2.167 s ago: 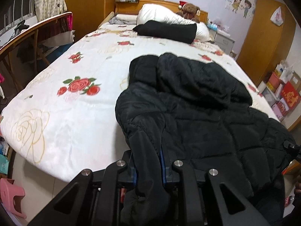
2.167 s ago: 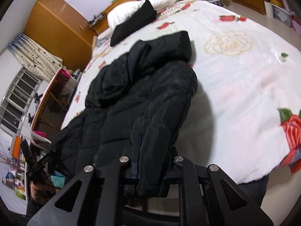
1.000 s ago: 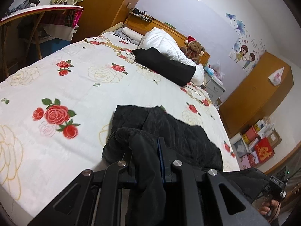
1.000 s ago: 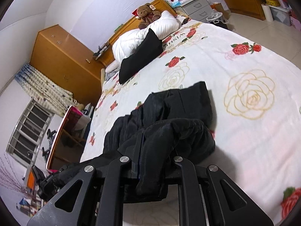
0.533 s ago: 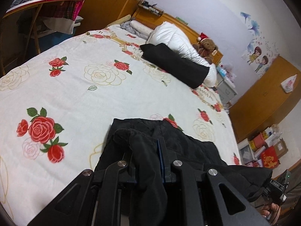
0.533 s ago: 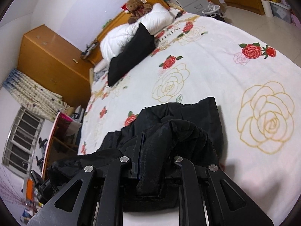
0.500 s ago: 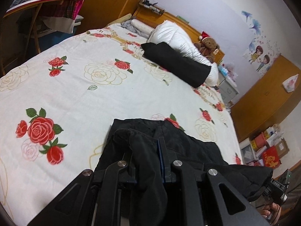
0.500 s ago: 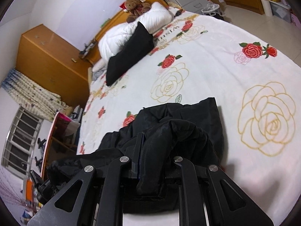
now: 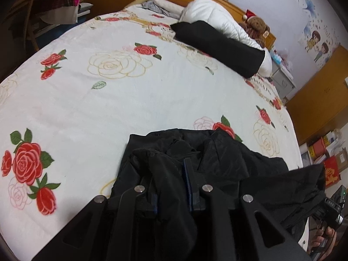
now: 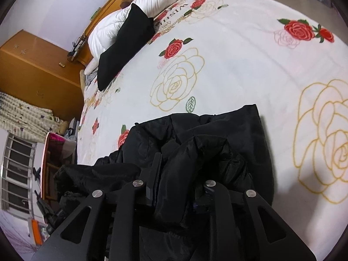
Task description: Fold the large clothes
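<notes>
The black padded jacket (image 9: 217,158) lies bunched on the rose-print bedspread (image 9: 108,100). Left gripper (image 9: 169,187) and right gripper (image 10: 176,174), 2 in all, each have a jacket fold between opening jaws, apparently letting the doubled-over edge settle flat.

Jacket (image 9: 217,158) fabric hides both gripper tips; bed (image 9: 130,100) cut off by edges.
</notes>
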Demonstrator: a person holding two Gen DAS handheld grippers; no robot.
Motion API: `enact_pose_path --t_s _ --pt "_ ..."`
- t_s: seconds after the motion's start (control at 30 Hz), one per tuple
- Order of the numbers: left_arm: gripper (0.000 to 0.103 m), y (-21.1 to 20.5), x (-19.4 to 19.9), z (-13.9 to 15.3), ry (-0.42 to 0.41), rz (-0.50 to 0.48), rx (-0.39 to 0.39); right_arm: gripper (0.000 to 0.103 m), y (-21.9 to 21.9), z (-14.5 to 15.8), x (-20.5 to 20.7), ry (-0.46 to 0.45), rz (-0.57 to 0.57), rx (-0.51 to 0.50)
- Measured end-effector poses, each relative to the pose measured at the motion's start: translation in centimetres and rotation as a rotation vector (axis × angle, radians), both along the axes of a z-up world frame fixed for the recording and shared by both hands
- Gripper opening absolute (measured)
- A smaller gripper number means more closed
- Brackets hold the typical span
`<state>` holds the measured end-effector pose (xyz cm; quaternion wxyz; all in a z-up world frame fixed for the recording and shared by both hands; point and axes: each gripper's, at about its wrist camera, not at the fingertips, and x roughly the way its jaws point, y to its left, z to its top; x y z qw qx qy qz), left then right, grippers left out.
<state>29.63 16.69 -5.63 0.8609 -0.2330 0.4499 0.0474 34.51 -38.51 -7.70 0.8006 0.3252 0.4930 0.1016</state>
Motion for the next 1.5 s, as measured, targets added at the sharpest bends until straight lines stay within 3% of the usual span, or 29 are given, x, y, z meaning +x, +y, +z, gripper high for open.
enact_pose_path --t_s 0.1,0.27,0.37,0.53,0.73,0.8,1.0,1.1,1.27,1.43,1.47,1.5 --pt "0.024 0.4 0.3 0.1 0.014 -0.01 -0.038 0.032 -0.4 0.5 -0.2 0.004 0.006 0.032" --pt "0.034 1.4 0.1 1.5 0.026 -0.026 -0.102 0.064 -1.0 3.3 -0.5 -0.051 0.027 0.09" --pt "0.043 1.8 -0.2 2.6 0.015 -0.034 -0.146 0.075 -1.5 5.1 -0.9 -0.114 0.023 0.093" --pt "0.054 1.9 -0.9 4.5 -0.025 -0.053 -0.174 0.075 -1.7 5.8 -1.4 -0.174 0.025 0.02" --pt "0.06 2.7 -1.9 5.8 -0.061 -0.063 -0.213 0.075 -0.5 3.6 -0.5 -0.154 0.088 -0.1" --pt "0.066 3.1 -2.2 6.2 -0.082 -0.061 -0.222 0.075 -0.3 2.8 -0.2 -0.147 0.106 -0.12" --pt "0.081 4.9 -3.2 7.6 -0.194 -0.031 -0.176 0.075 -0.4 1.6 0.8 -0.142 0.137 -0.142" --pt "0.081 5.5 -2.3 5.9 -0.143 -0.02 -0.147 0.075 -0.2 1.2 1.3 -0.14 0.148 -0.153" --pt "0.081 5.5 1.0 0.6 0.017 -0.057 -0.116 0.075 -0.1 0.3 2.2 -0.121 0.161 -0.172" --pt "0.081 4.0 3.6 -2.9 0.094 -0.113 -0.111 0.074 0.4 -0.5 3.1 -0.094 0.185 -0.186" --pt "0.08 3.7 3.9 -3.2 0.105 -0.117 -0.114 0.061 0.6 -0.4 3.1 -0.095 0.193 -0.188" --pt "0.067 3.6 4.1 -3.4 0.105 -0.117 -0.122 0.052 0.8 -0.3 3.1 -0.096 0.193 -0.201"
